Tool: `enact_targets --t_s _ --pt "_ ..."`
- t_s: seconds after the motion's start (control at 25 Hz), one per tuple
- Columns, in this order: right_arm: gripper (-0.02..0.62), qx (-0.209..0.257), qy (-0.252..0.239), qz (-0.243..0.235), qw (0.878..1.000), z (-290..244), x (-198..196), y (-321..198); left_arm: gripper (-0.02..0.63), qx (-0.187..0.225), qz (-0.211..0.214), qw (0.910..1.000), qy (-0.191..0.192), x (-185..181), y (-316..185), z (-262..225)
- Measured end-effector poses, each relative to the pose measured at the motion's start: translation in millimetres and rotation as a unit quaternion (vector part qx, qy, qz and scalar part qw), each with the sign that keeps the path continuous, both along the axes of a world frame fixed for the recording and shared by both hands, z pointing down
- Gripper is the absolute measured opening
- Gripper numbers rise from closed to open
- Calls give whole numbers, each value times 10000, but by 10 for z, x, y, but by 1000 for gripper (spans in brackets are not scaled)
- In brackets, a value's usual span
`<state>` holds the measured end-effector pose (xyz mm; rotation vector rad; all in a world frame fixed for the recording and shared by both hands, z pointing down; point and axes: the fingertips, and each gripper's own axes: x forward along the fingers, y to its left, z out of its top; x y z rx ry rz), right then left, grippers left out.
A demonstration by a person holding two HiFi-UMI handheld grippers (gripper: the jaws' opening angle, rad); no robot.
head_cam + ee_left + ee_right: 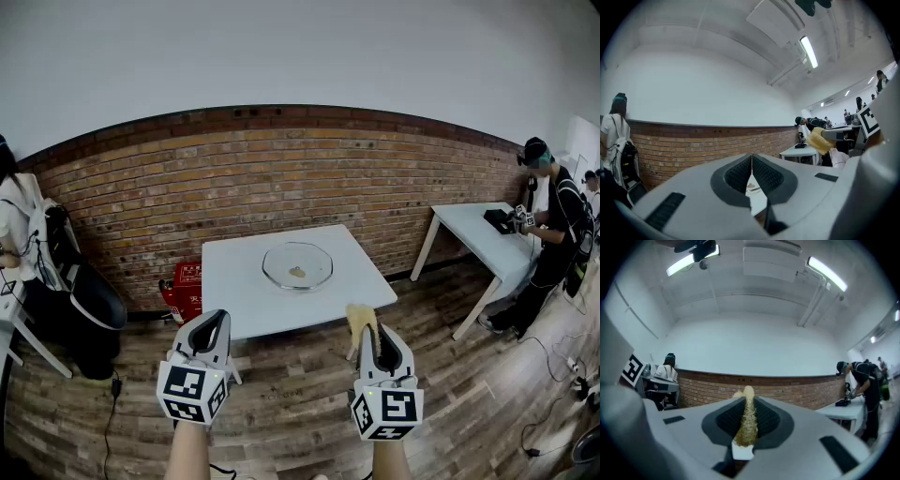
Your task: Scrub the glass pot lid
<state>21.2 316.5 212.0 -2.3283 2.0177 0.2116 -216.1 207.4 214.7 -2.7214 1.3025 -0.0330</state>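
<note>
In the middle of the head view a round clear glass pot lid (297, 265) lies flat on a white square table (244, 300), a little right of the table's centre, with a small brownish spot at the lid's own middle. Both grippers hang in the lower part of that frame, nearer than the table's front edge and well apart from the lid. The left gripper (212, 328), at lower left, has its jaws pressed together with nothing between them; in the left gripper view the ribbed pads meet along a thin line. The right gripper (375, 339), at lower right, is clamped on a yellow sponge (361, 319), which stands on edge between the pads and sticks out past the jaw tips towards the table. Behind the table a red brick wall (281, 169) curves across the frame, and a red box (186, 277) sits on the wooden plank floor (281, 403) at the table's left rear. At the right edge a person in dark clothes (553, 234) stands at a second white table (478, 234); at the left edge another person in a white top (17, 220) is partly cut off by the frame.
</note>
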Motion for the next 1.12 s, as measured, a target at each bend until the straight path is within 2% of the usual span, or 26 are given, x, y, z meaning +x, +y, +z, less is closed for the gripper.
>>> enact_targets --t_s 0.48,0.72,1.12 --pt "57 -81 8 -73 9999 90 77 24 12 -37 -117 9999 -38 43 89 37" --pt "58 134 -130 -166 9997 -2 123 94 12 -55 -161 9998 -58 76 118 26" --pt "58 158 -234 -268 9992 84 518 252 12 -32 -216 9996 -177 496 291 28"
